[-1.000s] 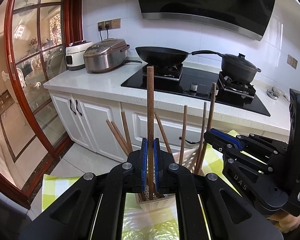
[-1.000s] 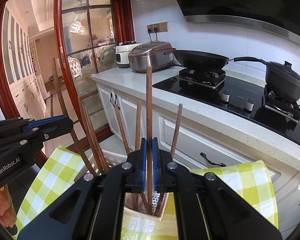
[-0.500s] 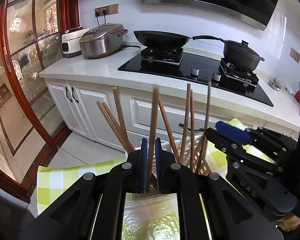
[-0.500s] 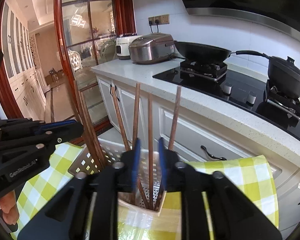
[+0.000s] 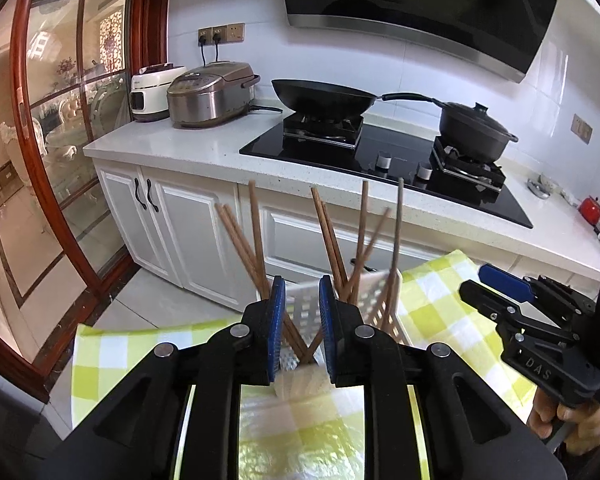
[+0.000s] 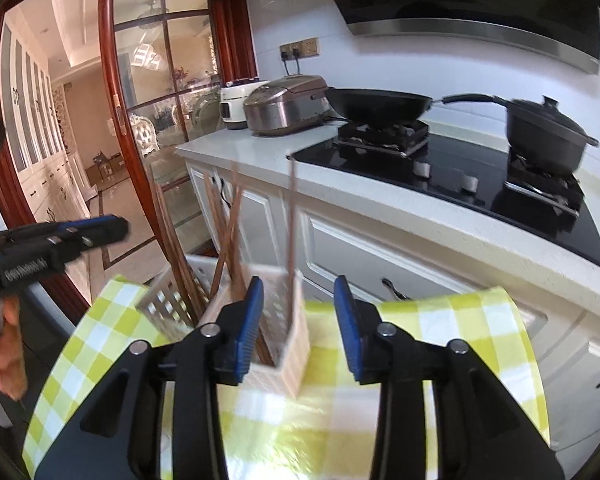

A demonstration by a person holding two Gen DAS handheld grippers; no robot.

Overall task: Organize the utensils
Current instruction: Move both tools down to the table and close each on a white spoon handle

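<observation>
Your left gripper (image 5: pixel 302 300) hangs above a white lattice-walled utensil holder (image 5: pixel 374 300) on a yellow-green and white checked cloth (image 5: pixel 432 304). Its blue-padded jaws have just been opening, and nothing is caught between them: through the gap you see only the holder's perforated wall and the crossed lower ends of the chopsticks (image 5: pixel 332 236).

The chopsticks are slim, dark reddish-brown wooden sticks, all standing in the holder with their upper ends fanned outward. From the left wrist view one bunch leans left, a pair tilts up from the middle, and three more stand on the right, one of these nearly upright and one blurred.

Your right gripper (image 6: pixel 298 306) hangs over the same holder (image 6: pixel 284 332) from the other side. Its jaws have also just been opening and now stand wider apart than the left pair, empty. One chopstick (image 6: pixel 291 220) stands almost straight up at the holder's near corner, just beyond the left pad; the others lean away toward the glass door (image 6: pixel 160 120).

In the right wrist view, which is smeared, the holder shows pale ribbed outer walls and more than one compartment, though which sticks sit in which you cannot tell. Each gripper appears at the edge of the other's view, held in a hand (image 5: pixel 572 424). Behind, the white counter (image 5: pixel 204 148) carries a rice cooker (image 5: pixel 212 94), a wok (image 5: pixel 324 96) and a lidded black pot (image 5: pixel 474 130).
</observation>
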